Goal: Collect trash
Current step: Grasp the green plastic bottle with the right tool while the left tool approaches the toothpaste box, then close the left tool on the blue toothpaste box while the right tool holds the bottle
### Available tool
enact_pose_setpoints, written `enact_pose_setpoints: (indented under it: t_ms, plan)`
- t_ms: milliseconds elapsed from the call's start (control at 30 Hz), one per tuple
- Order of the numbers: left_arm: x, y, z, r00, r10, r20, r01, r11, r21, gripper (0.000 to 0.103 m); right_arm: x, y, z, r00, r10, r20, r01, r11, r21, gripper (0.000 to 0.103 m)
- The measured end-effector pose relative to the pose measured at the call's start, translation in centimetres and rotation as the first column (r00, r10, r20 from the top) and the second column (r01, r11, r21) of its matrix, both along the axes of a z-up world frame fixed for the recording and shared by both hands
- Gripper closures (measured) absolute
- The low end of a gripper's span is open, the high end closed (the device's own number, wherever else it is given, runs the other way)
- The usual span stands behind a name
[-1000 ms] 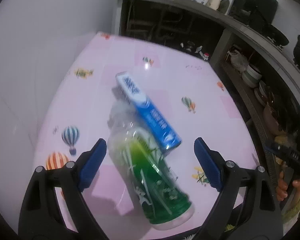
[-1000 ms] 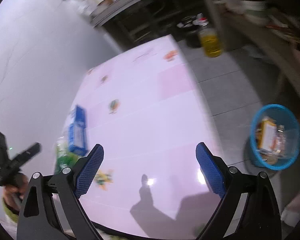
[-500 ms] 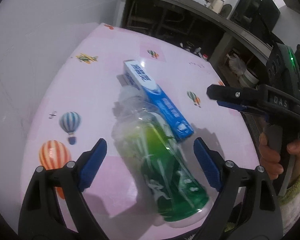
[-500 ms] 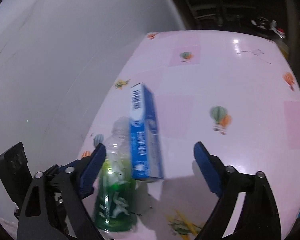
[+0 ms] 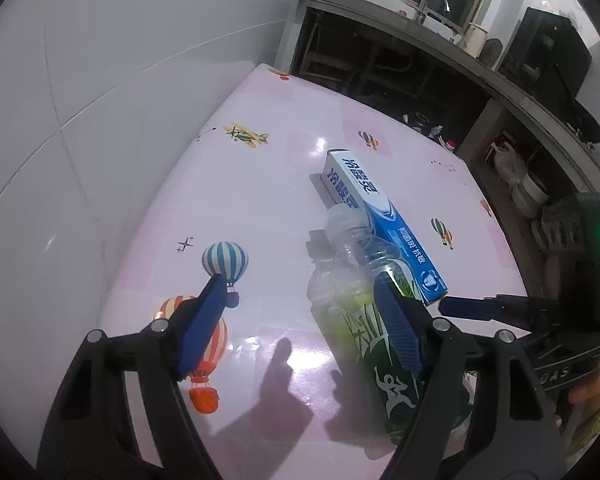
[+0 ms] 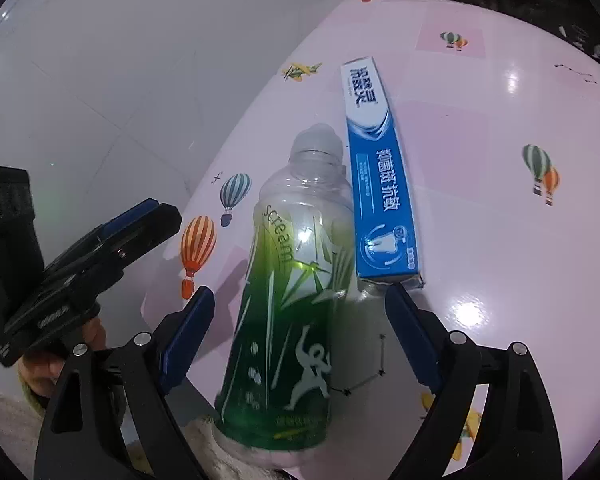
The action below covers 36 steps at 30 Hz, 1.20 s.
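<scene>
A clear plastic bottle with a green label [image 6: 292, 280] lies on the pink balloon-print table [image 6: 500, 240], cap end pointing away. A blue toothpaste box [image 6: 380, 184] lies against its right side. My right gripper [image 6: 300, 322] is open and straddles the bottle's lower half, with a gap at each pad. In the left wrist view my left gripper [image 5: 300, 320] is open with its jaws closing. Mostly bare table [image 5: 260, 184] lies between them, and its right finger [image 5: 396, 328] overlaps the bottle [image 5: 352, 264]. The box [image 5: 384, 224] lies beyond.
A white tiled wall [image 5: 100, 100] borders the table's left side. A dark counter with shelves [image 5: 420, 40] runs along the back, and stacked bowls [image 5: 532, 196] sit at the right. A person's hand [image 6: 48, 364] holds the left gripper's handle near the front edge.
The right gripper swung from the bin side across the table and now straddles the bottle. The left gripper shifted left, so the bottle sits at its right finger, and its jaws narrowed.
</scene>
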<state>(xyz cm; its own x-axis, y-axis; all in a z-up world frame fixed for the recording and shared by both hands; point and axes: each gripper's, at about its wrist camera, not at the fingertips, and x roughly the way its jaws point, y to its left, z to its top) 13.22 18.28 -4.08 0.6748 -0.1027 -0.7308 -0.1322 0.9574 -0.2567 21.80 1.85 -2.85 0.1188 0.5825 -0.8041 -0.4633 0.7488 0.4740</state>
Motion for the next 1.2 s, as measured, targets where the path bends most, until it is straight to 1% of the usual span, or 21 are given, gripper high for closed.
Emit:
enact_pose_setpoints:
  t_ms: [167,233,267,300,333,367,400,500,567,633,767,900,1000,1100,1133,1200]
  plan:
    - [-0.2,0.3,0.0,1.0,0.011,0.004,-0.011,1.0,-0.01,0.034,0.2,1.9,-0.6,1.0,0.007,-0.021,-0.008,0.999,-0.039,0.018]
    - [-0.3,0.3,0.1,1.0,0.017,0.006,-0.017,1.0,-0.015,0.034,0.2,2.2,-0.9,0.999,0.009,-0.036,-0.01,0.999,-0.036,0.018]
    - [-0.4,0.4,0.1,1.0,0.022,0.008,-0.022,1.0,-0.017,0.035,0.3,2.3,-1.2,0.999,0.013,-0.045,-0.014,0.999,-0.03,0.026]
    - [-0.4,0.5,0.2,1.0,0.027,0.01,-0.027,0.999,-0.019,0.035,0.3,2.4,-1.5,0.998,0.015,-0.054,-0.017,0.999,-0.031,0.03]
    - [-0.5,0.5,0.3,0.999,0.029,0.012,-0.029,0.999,-0.02,0.035,0.1,2.3,-1.7,0.998,0.019,-0.066,-0.021,0.999,-0.024,0.037]
    - [-0.5,0.6,0.4,0.999,0.035,0.016,-0.034,0.999,-0.02,0.035,0.2,2.3,-1.8,0.997,0.026,-0.074,-0.027,1.0,-0.012,0.041]
    - [-0.5,0.6,0.5,0.999,0.037,0.017,-0.037,0.999,-0.021,0.035,0.1,2.1,-1.8,0.996,0.035,-0.08,-0.036,0.999,-0.002,0.041]
    - [-0.3,0.7,0.8,0.999,0.039,0.025,-0.038,0.999,-0.03,0.035,-1.2,1.4,-0.7,0.997,0.074,-0.026,-0.074,0.997,0.002,0.044]
    - [0.0,0.6,1.0,0.999,0.039,0.03,-0.038,0.999,-0.034,0.035,-2.1,0.6,0.1,0.995,0.096,-0.007,-0.096,0.995,0.022,0.045]
    - [0.4,0.5,1.1,0.999,0.036,0.034,-0.034,0.999,-0.041,0.035,-2.9,-0.2,0.4,0.994,0.109,-0.002,-0.109,0.994,0.027,0.045]
    - [1.5,0.1,1.3,0.999,0.022,0.042,-0.02,0.999,-0.048,0.035,-5.1,-2.8,0.4,0.993,0.117,0.006,-0.117,0.993,0.002,0.046]
    - [3.1,-0.8,0.8,1.0,-0.017,0.022,0.019,0.997,-0.071,0.035,-7.6,-6.2,0.4,0.994,0.108,-0.01,-0.108,0.994,-0.011,0.046]
    - [4.8,-2.3,-0.1,0.998,-0.067,-0.01,0.066,0.993,-0.101,0.035,-9.5,-9.3,0.6,0.997,0.068,-0.027,-0.069,0.997,-0.046,0.046]
    - [7.2,-4.3,-1.3,0.992,-0.117,-0.043,0.11,0.986,-0.128,0.033,-11.3,-13.0,0.4,0.998,-0.017,-0.055,0.012,0.996,-0.087,0.046]
    - [8.1,-5.0,-1.7,0.99,-0.128,-0.053,0.121,0.984,-0.127,0.033,-11.5,-14.3,0.2,0.996,-0.06,-0.059,0.054,0.993,-0.101,0.046]
    - [9.5,-6.0,-2.4,0.989,-0.133,-0.068,0.126,0.987,-0.103,0.033,-12.2,-16.5,0.3,0.989,-0.132,-0.058,0.125,0.986,-0.112,0.046]
